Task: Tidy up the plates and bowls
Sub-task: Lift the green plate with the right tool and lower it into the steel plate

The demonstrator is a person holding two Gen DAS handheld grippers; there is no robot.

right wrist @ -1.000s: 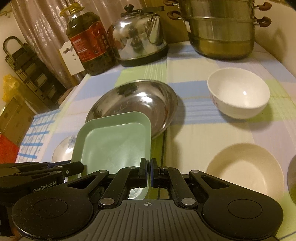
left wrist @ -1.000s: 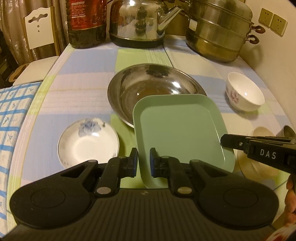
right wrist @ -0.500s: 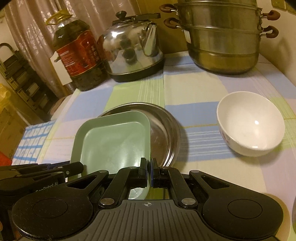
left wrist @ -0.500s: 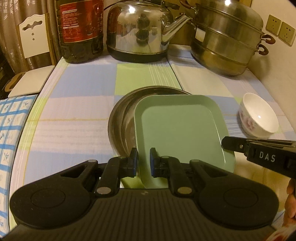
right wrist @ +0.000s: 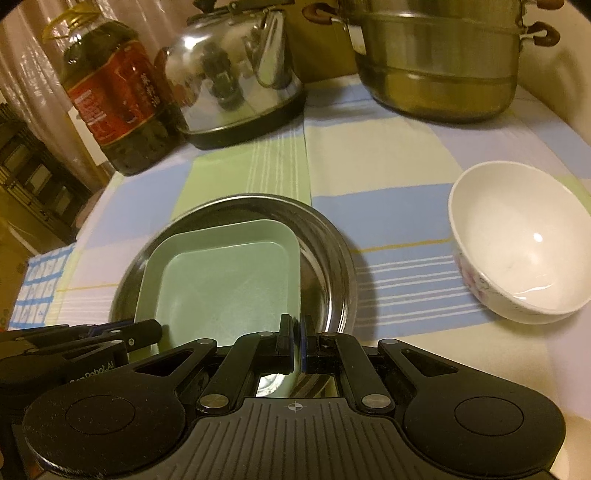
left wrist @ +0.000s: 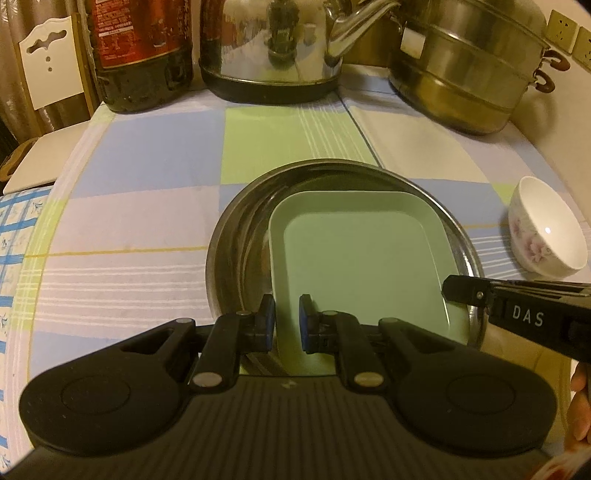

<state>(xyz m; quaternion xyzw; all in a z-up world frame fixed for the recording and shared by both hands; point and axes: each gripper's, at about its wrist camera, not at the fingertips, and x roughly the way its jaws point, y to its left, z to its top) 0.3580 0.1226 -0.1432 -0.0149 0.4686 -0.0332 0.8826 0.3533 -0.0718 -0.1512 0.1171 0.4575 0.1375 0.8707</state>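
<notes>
A square pale-green plate [left wrist: 362, 266] [right wrist: 221, 280] sits inside the round steel basin [left wrist: 236, 236] [right wrist: 328, 236]. My left gripper [left wrist: 287, 321] is shut on the plate's near left rim. My right gripper [right wrist: 297, 334] is shut on its near right rim, and its black fingers [left wrist: 480, 295] reach in from the right in the left wrist view. The left gripper's fingers [right wrist: 122, 332] show at the lower left of the right wrist view. A white bowl with a pink flower pattern [left wrist: 546, 236] [right wrist: 521, 243] stands on the cloth right of the basin.
At the back of the checked tablecloth [left wrist: 147, 155] stand a dark oil bottle [left wrist: 140, 55] [right wrist: 114, 96], a steel kettle [left wrist: 273, 48] [right wrist: 236, 77] and a stacked steel steamer pot [left wrist: 469, 66] [right wrist: 443, 62]. A wall with sockets [left wrist: 561, 26] closes the right side.
Both grippers carried the green plate forward and down, from above the basin's near edge into the basin. The small flowered dish and the cream plate have dropped out of view.
</notes>
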